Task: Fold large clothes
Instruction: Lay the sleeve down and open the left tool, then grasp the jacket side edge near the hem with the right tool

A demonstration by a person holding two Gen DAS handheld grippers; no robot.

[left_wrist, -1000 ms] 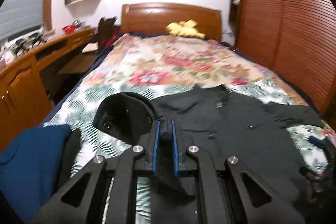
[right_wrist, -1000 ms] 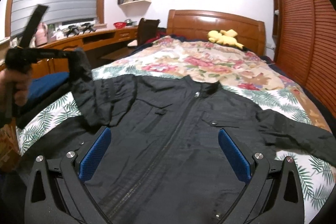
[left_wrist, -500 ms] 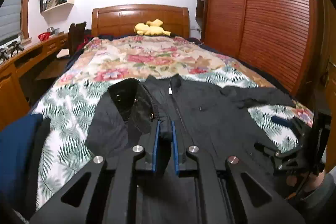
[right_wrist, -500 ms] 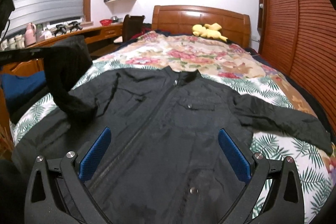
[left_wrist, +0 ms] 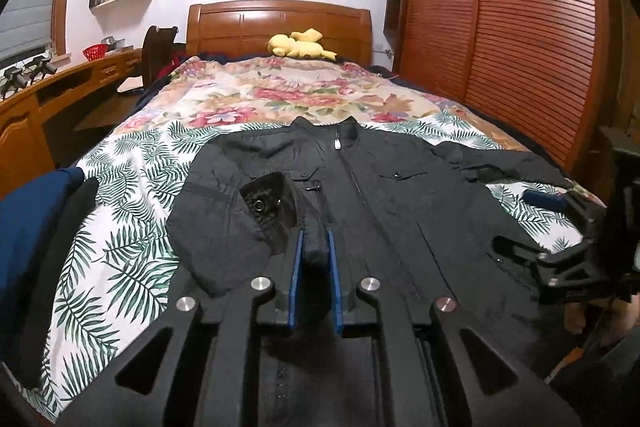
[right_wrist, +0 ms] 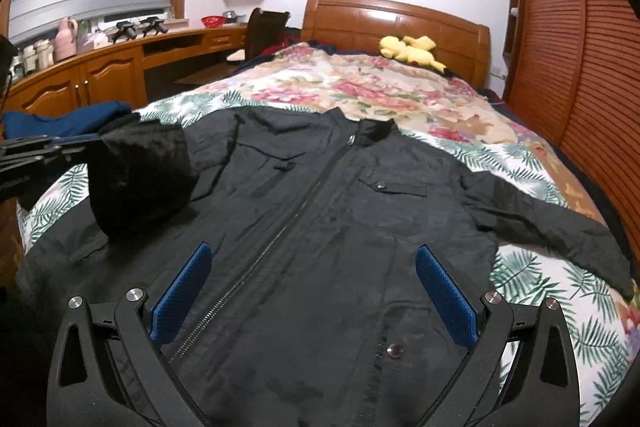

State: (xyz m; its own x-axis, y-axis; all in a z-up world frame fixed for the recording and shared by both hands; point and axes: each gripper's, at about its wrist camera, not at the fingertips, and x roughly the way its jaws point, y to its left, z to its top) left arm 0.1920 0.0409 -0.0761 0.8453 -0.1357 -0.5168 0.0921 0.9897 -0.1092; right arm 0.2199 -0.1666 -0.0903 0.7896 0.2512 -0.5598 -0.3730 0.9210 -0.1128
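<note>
A black jacket [right_wrist: 340,227] of thin, slightly creased cloth with a faint sheen is seen ahead of both tools, with a metal zip and glossy snap buttons. The sleeve cuff [left_wrist: 272,211] pinched between the left gripper [left_wrist: 314,255] pads shows a shiny lining and a metal snap. The pads [right_wrist: 444,299] of the right gripper [right_wrist: 314,291] are faced with rough, dimpled blue rubber; its frame is matt black plastic with bright metal pins. Beyond, a printed cloth bedspread [right_wrist: 400,95] and a glossy wooden headboard [right_wrist: 400,23] are seen.
</note>
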